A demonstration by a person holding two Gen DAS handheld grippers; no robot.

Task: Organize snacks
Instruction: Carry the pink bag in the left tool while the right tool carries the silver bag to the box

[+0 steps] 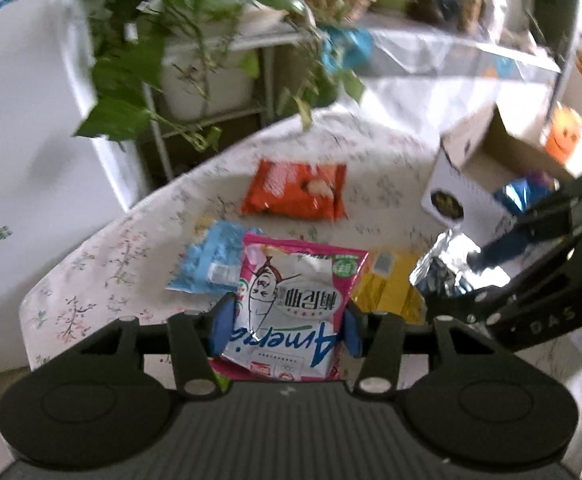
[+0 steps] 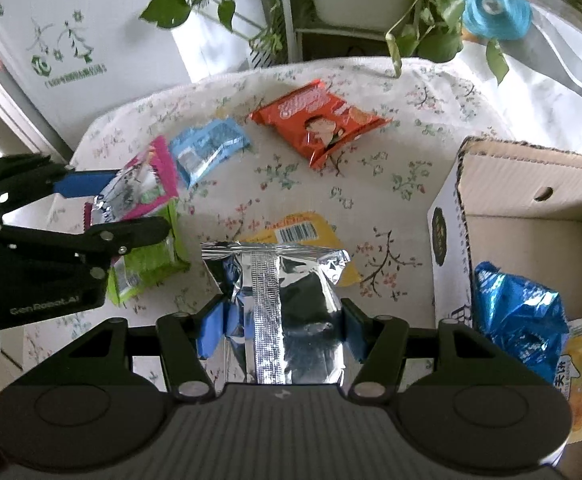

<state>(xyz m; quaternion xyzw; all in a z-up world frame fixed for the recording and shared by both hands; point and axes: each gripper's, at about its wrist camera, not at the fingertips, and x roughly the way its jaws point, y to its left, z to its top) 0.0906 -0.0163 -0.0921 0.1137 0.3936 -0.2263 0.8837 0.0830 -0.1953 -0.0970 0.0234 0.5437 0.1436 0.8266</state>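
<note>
I judge the sorting well under way but far from finished. The cardboard box [image 2: 523,216] at the right of the surface [image 2: 275,184] already holds a blue foil bag [image 2: 519,316], a yellow packet [image 2: 579,384] and something purple at its near corner. Loose on the cloth are an orange packet [image 2: 319,120] at the far side, a light blue packet [image 2: 207,148] to its left, a yellow packet [image 2: 303,232] in the middle and a green packet [image 2: 151,256] near the left.

My left gripper [image 1: 287,322] is clenched on the pink and white packet [image 1: 291,304], its blue pads pressing both edges, with the packet raised off the cloth. My right gripper [image 2: 281,332] grasps the silver foil bag [image 2: 287,304], which hangs between the pads just left of the box and above the yellow packet. Both bags have yet to go in.
</note>
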